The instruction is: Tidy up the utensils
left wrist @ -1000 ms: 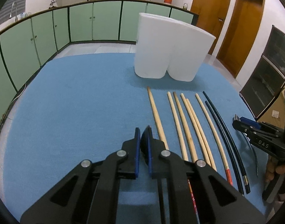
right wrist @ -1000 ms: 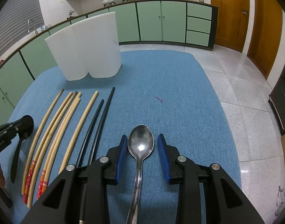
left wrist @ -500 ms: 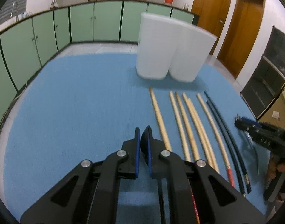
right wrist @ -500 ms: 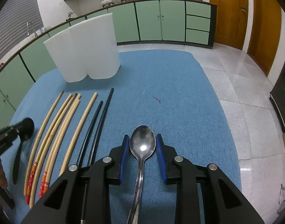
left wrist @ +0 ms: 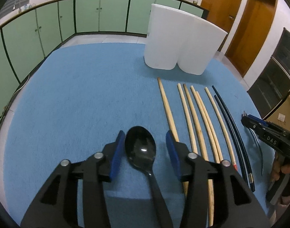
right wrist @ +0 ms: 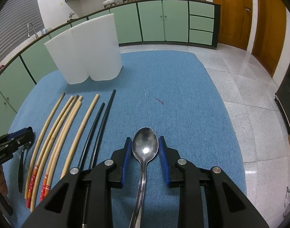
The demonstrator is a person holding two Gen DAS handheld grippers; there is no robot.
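A black spoon lies bowl-up on the blue cloth between the fingers of my left gripper. Its jaws are opening, with a gap on each side of the bowl. My right gripper is shut on a metal spoon, its blue pads against the sides of the bowl. Between the two grippers lie several wooden chopsticks and two black chopsticks, side by side. A white two-compartment holder stands upright beyond their far tips.
The holder stands at the table's far side. Tiled floor begins just past the cloth's right edge. Green cabinets ring the room. A person's hand holds the right gripper.
My left jaws were shut and now stand apart, with the black spoon lying flat between them. The right jaws have closed a little onto the metal spoon's bowl.
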